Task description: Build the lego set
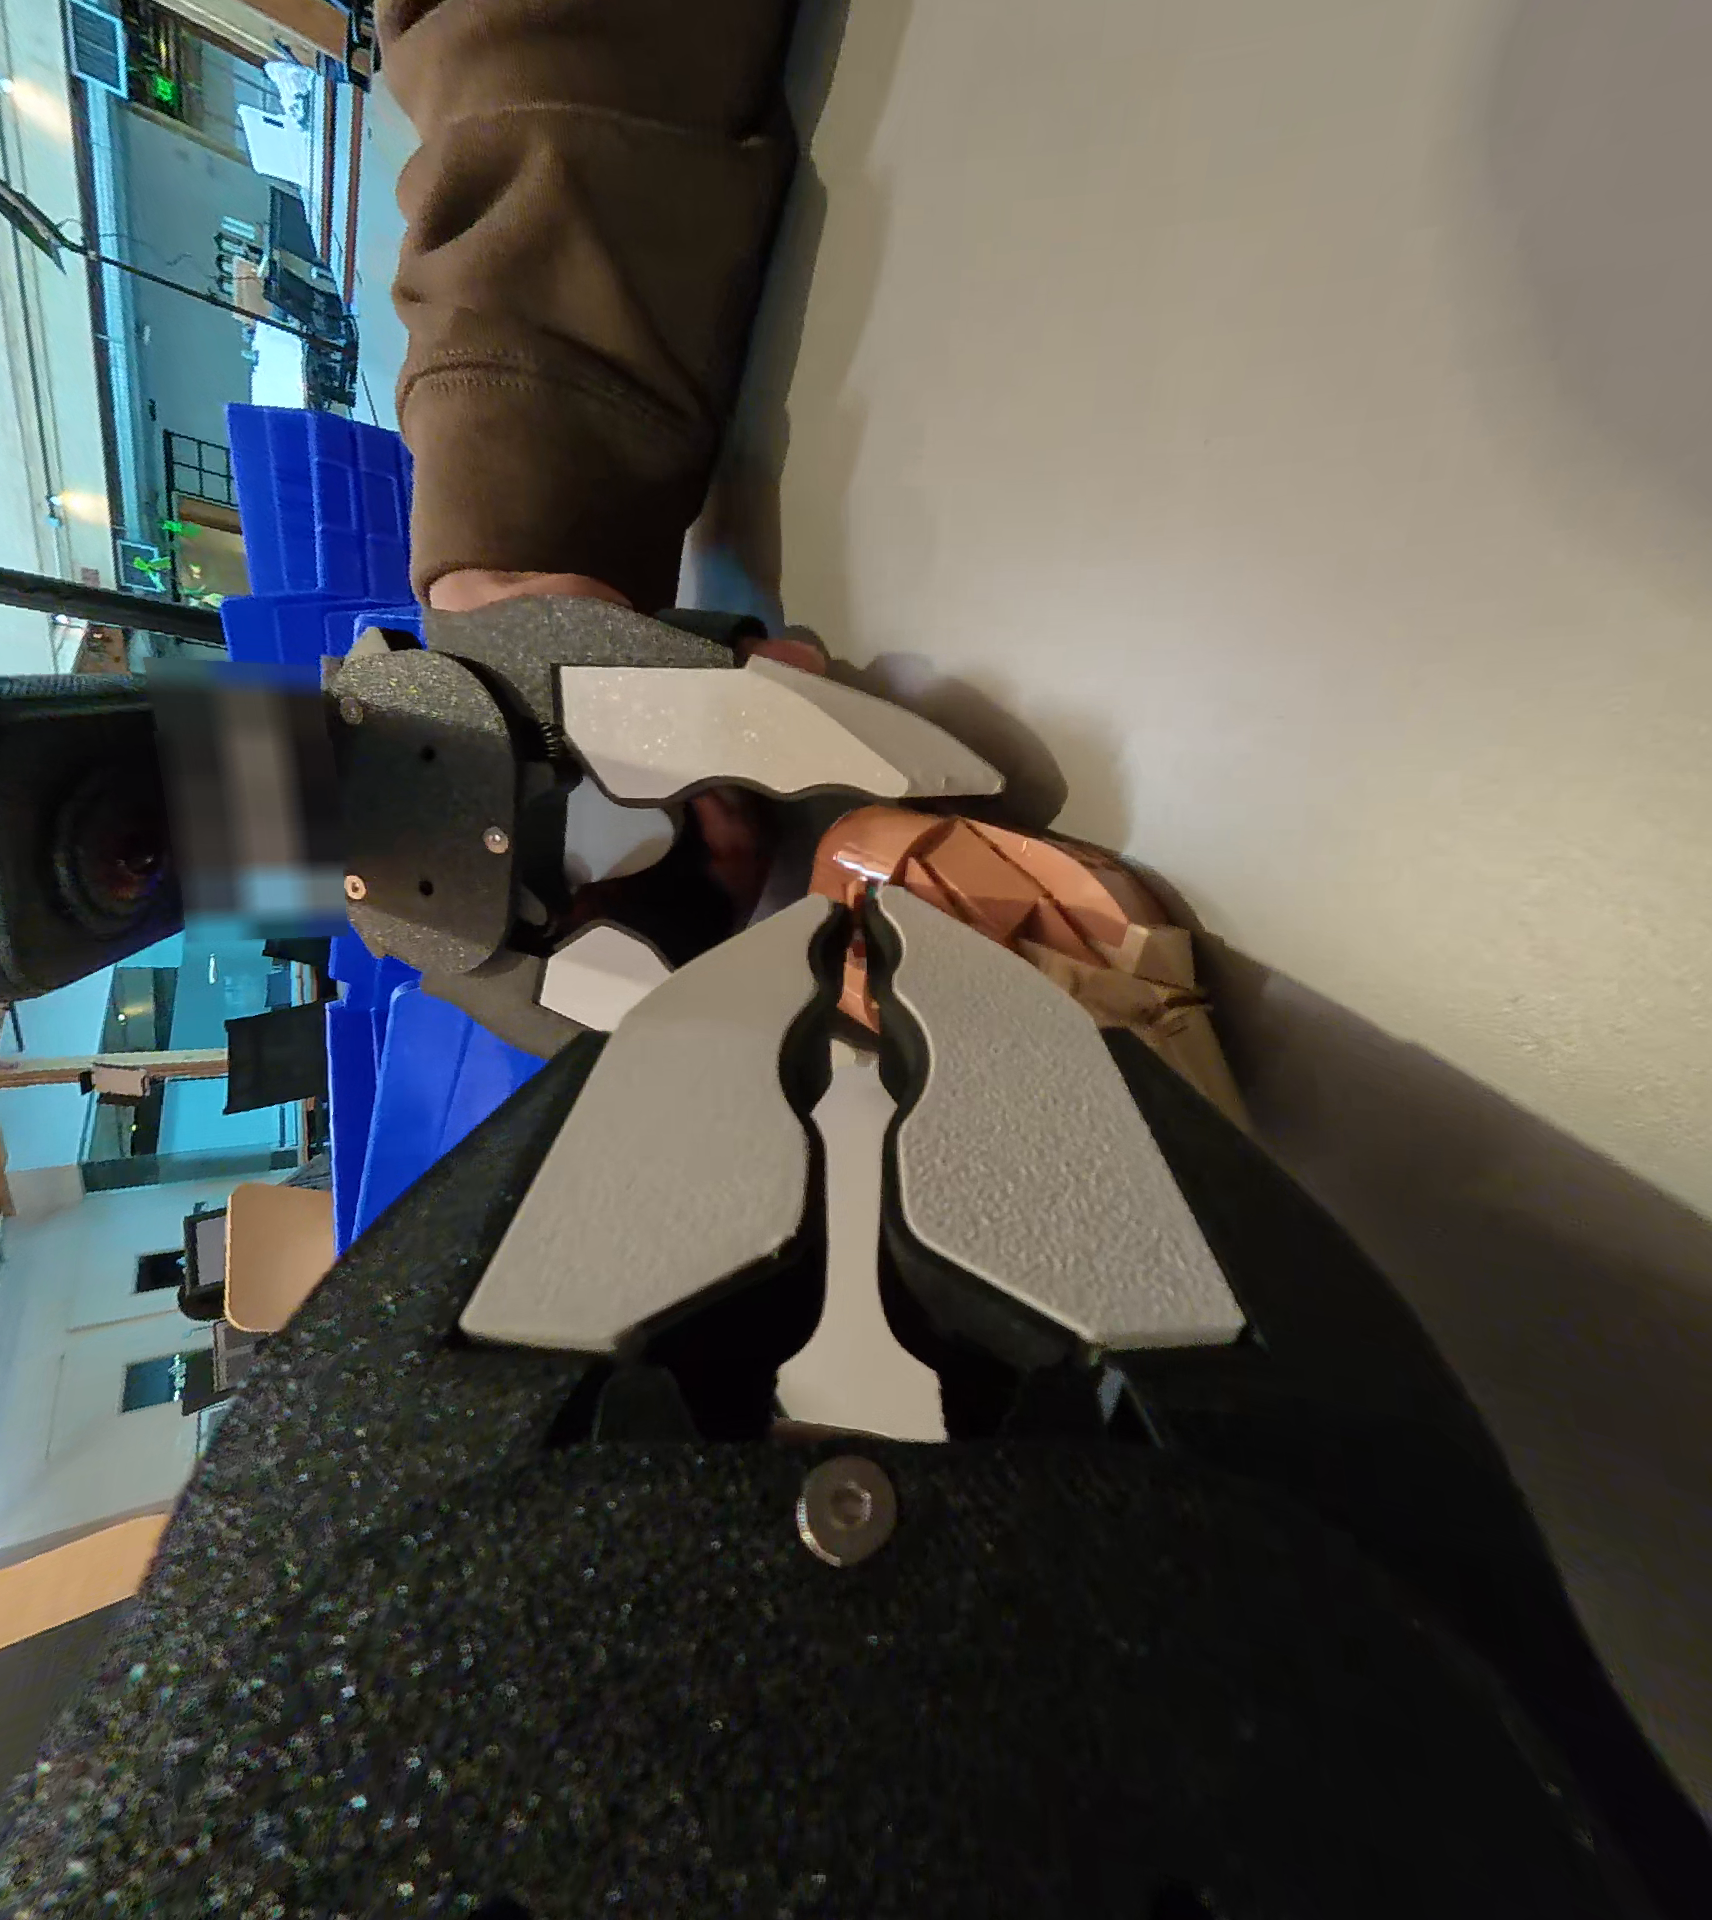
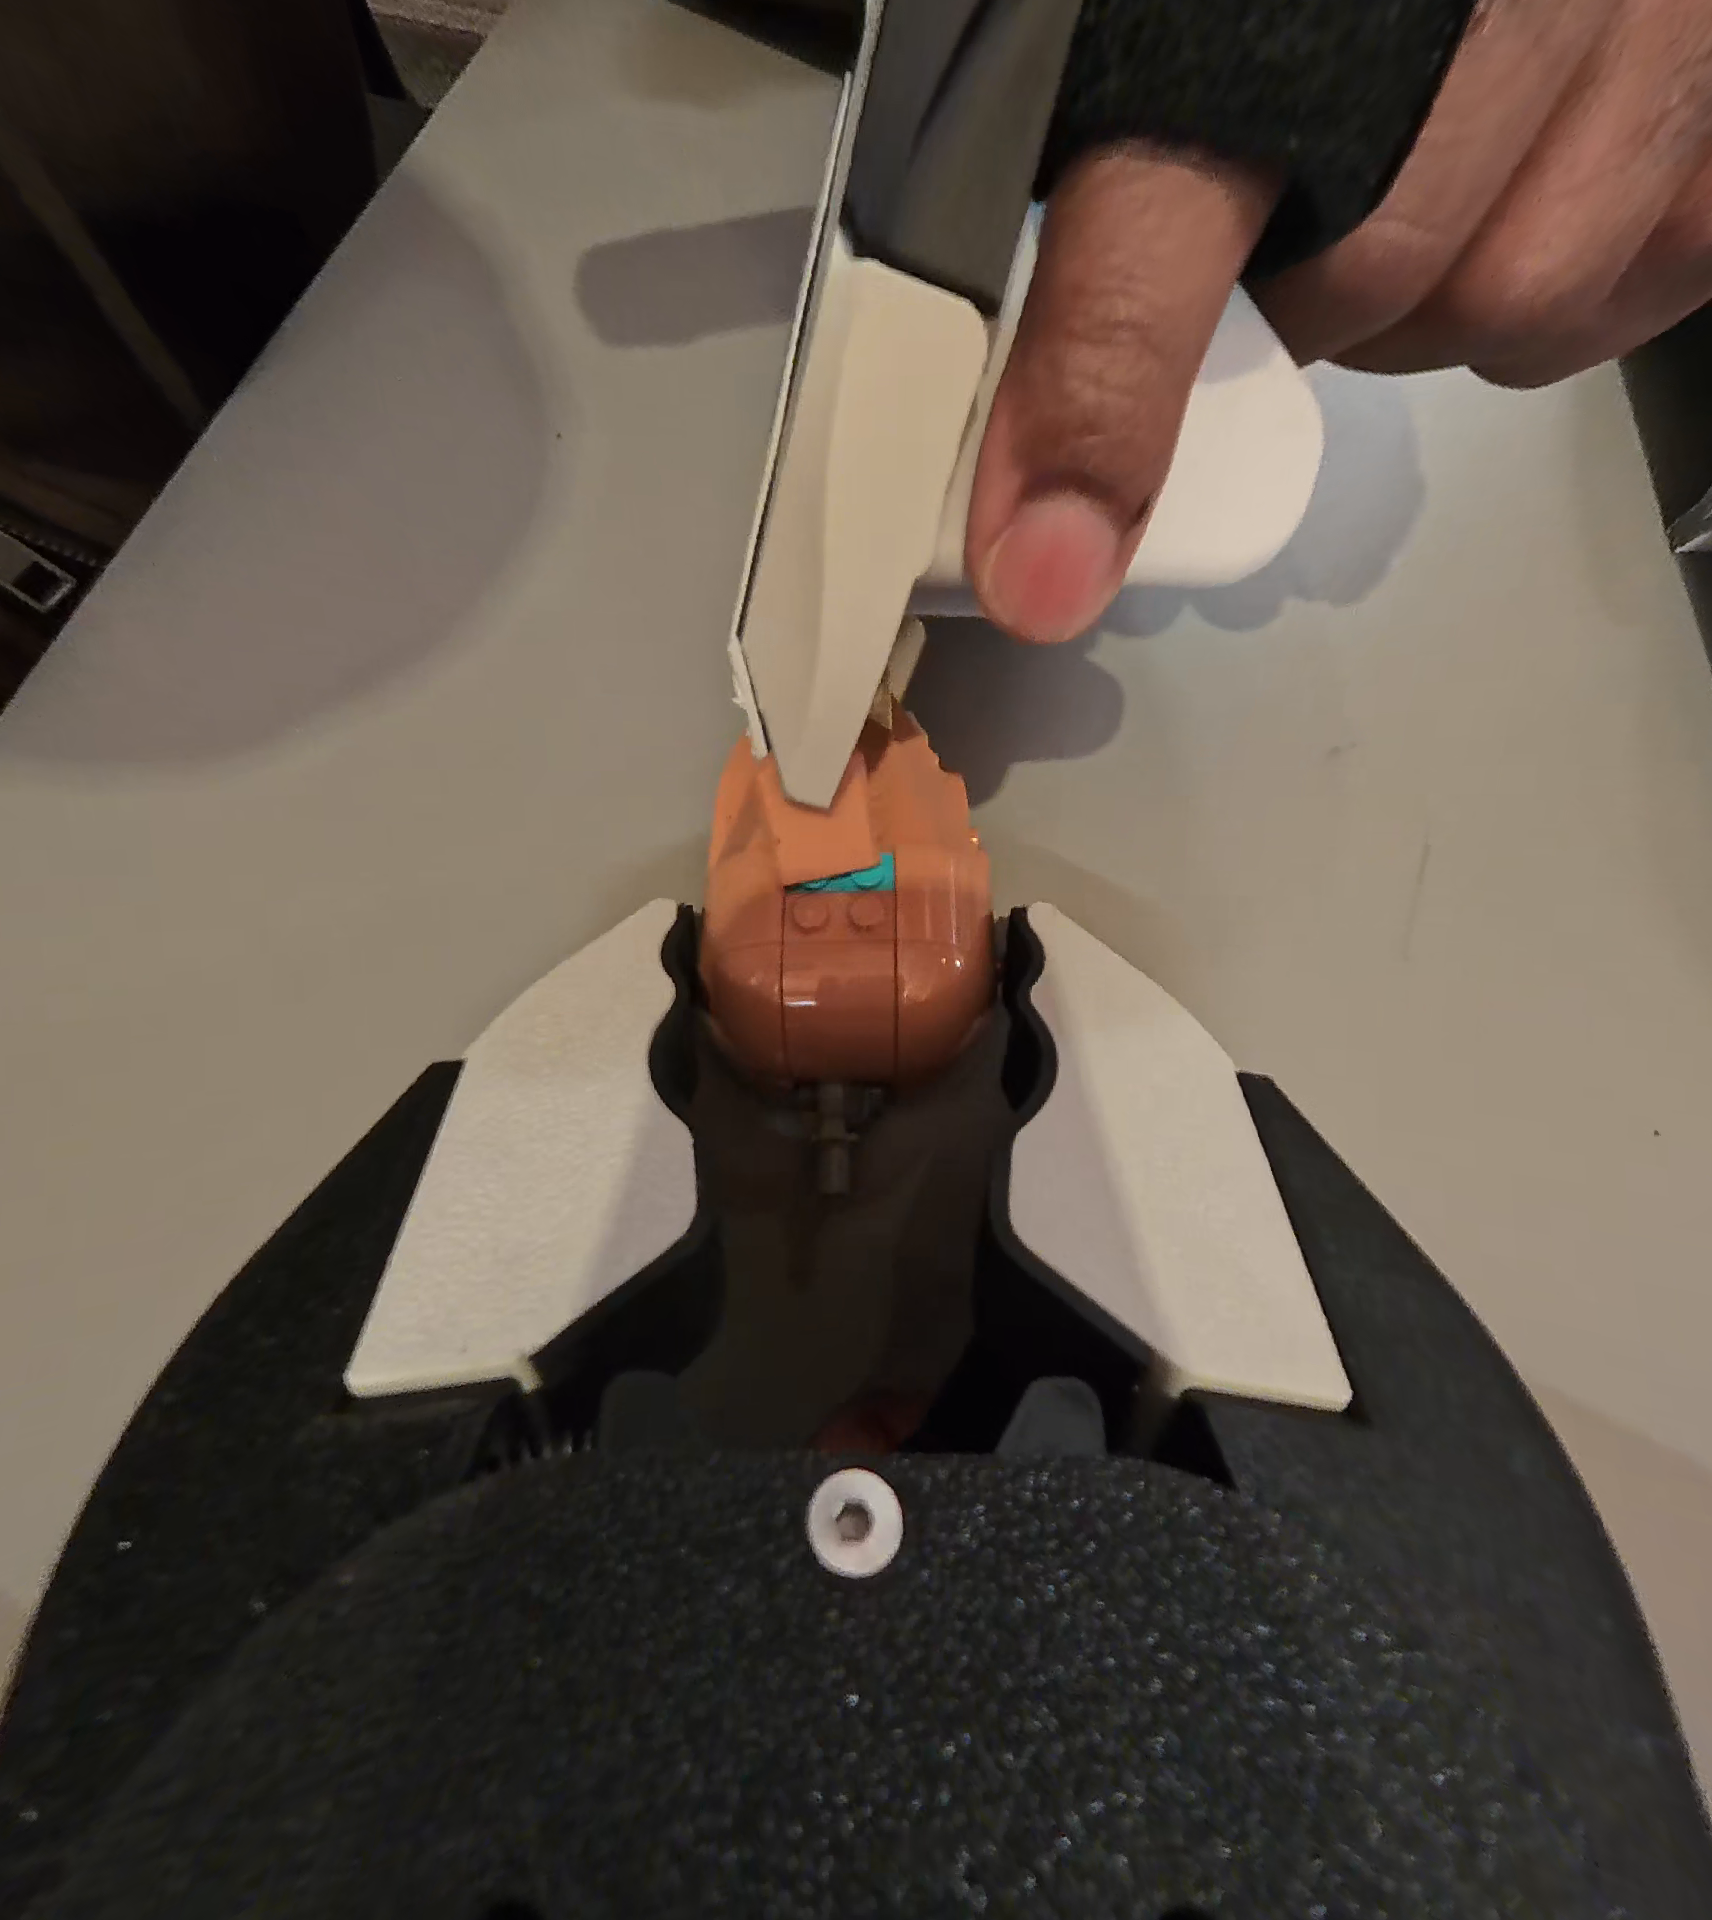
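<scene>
Both tools meet over the white table (image 2: 312,935), working on one small brown lego model (image 2: 847,966). The right tool (image 2: 847,956) has its fingers spread just wide enough to clamp the model's rounded end from both sides, so the model sits between the tips, above the table. Two studs and a teal brick (image 2: 847,883) show on top of it, and a thin dark pin (image 2: 836,1138) sticks out of its near end.

The left tool (image 1: 857,920) comes in from the far side, its fingers almost pressed together, pinching the edge of the model's orange-brown part (image 1: 977,868). In the right wrist view that tool's white tip (image 2: 810,769) rests on the model's far end, with a hand (image 2: 1299,260) and thumb gripping the handle. A brown sleeve (image 1: 571,312) and blue bins (image 1: 322,499) show behind.
</scene>
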